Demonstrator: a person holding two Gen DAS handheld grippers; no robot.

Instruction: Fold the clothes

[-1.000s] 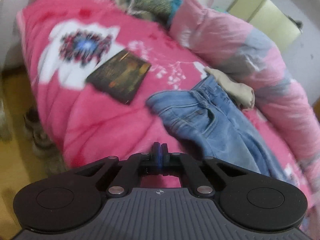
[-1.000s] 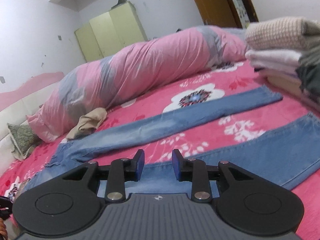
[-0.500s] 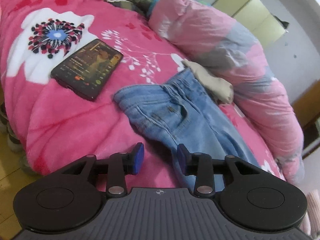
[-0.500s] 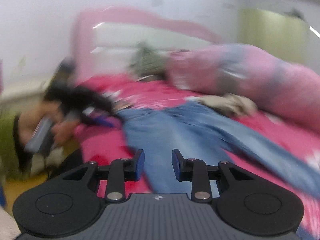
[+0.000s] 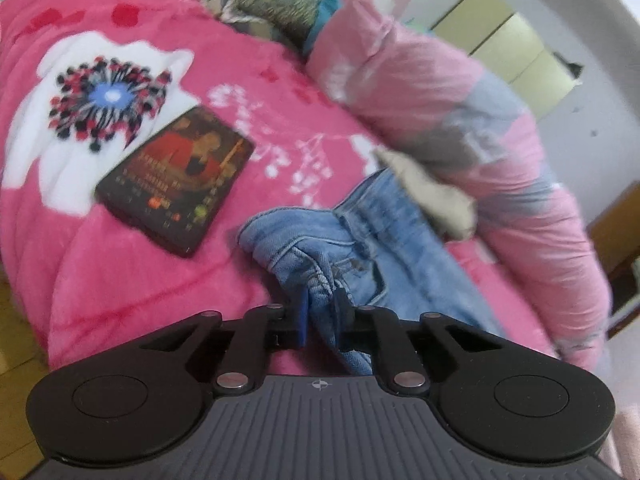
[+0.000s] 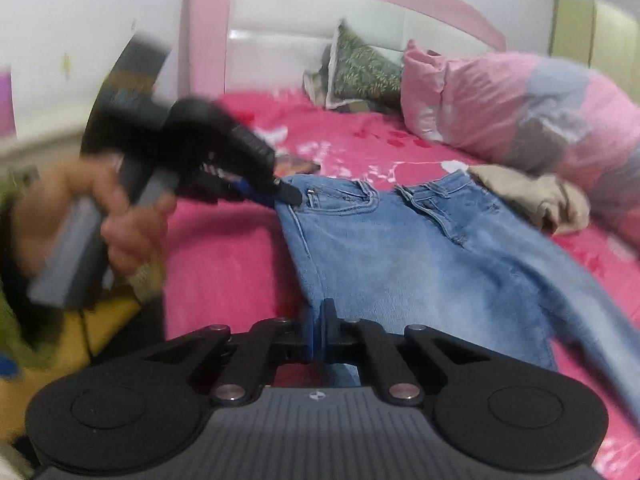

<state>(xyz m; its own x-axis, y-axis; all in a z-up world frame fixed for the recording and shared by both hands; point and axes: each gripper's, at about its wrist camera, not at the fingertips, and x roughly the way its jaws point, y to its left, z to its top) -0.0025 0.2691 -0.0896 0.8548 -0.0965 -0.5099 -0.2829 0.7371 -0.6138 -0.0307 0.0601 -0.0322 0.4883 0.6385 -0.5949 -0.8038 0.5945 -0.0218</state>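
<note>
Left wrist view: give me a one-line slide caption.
Left gripper shut on the bunched waistband of the blue jeans, phone lying alongside on the pink bedspread.

Each camera rides on a hand-held gripper and looks forward and down along its own fingers, close over the pink bed (image 5: 120, 272). The left wrist view sits at the jeans (image 5: 360, 248) waistband, looking across the mattress, a phone (image 5: 176, 192) at left of centre. The right wrist view faces the headboard (image 6: 320, 20) in the upper middle. Both share the jeans, the pink quilt roll (image 6: 520, 112) and the green cushion (image 5: 276, 0).
</note>
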